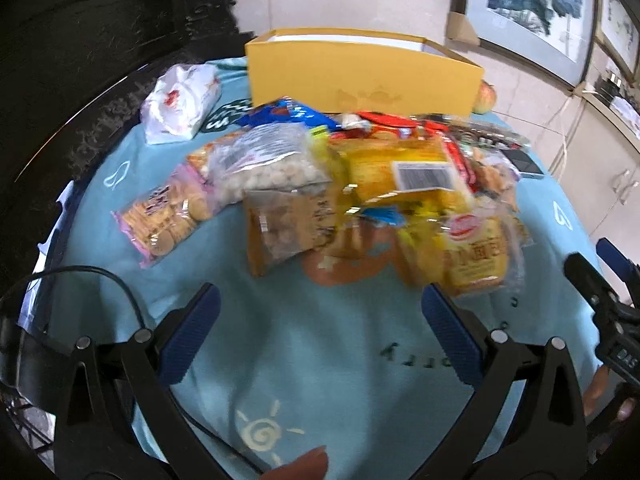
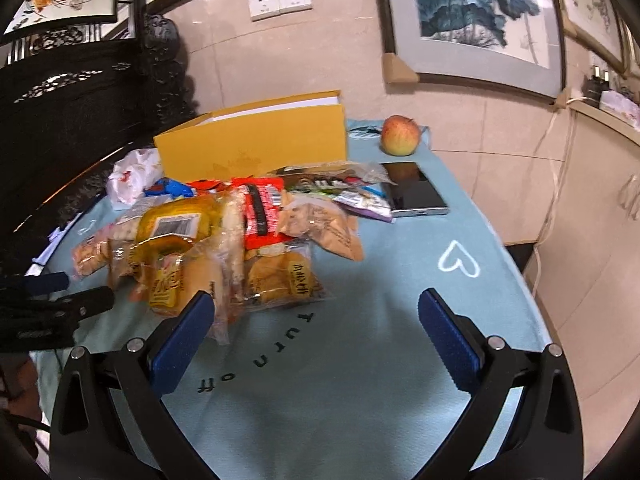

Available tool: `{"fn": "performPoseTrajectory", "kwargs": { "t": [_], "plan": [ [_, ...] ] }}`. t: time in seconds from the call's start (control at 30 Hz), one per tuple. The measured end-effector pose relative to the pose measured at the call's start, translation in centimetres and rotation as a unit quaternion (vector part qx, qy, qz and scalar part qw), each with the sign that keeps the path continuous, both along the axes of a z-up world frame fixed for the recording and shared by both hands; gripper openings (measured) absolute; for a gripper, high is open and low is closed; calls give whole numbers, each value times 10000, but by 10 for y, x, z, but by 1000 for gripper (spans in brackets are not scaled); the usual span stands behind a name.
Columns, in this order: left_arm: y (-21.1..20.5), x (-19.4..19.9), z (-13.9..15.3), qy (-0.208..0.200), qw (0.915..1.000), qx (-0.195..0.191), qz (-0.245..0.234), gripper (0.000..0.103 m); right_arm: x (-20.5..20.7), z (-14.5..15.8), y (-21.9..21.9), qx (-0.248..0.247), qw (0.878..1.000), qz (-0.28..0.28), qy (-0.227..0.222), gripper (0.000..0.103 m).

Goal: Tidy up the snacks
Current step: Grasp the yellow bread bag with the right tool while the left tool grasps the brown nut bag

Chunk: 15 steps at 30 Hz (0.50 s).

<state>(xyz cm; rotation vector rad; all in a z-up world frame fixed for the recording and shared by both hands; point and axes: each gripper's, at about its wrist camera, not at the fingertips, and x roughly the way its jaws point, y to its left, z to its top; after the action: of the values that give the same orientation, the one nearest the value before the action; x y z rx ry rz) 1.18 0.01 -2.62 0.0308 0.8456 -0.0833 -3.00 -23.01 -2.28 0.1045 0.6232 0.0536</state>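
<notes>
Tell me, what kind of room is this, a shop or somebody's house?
Most likely a home living or dining room: framed ink paintings lean against the wall, carved dark wood furniture stands behind, and a table under a blue cloth holds snack packets.

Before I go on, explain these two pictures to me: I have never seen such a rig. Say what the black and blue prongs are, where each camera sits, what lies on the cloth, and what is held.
No robot arm here: a person holds one pair of tongs in each hand. Each picture comes from a fisheye camera mounted on a pair, looking forward along its two blue-padded fingers. One view shows the left tongs, the other the right tongs. Both stand open and hold nothing.

On the light blue tablecloth lies a pile of snack packets. Behind it stands a yellow box. An apple and a phone lie to the right, and a white plastic bag to the left.
</notes>
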Motion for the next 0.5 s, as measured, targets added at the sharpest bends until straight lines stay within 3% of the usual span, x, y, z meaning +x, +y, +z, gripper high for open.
{"fn": "performPoseTrajectory", "kwargs": {
  "t": [0.23,0.5],
  "plan": [
    [32,10,9,-135,9997,-3,224,101,22,-7,39,-355,9964,701,326,102],
    [45,31,1,60,9995,10,322,101,52,-12,76,-504,9903,1066,732,102]
  ]
}}
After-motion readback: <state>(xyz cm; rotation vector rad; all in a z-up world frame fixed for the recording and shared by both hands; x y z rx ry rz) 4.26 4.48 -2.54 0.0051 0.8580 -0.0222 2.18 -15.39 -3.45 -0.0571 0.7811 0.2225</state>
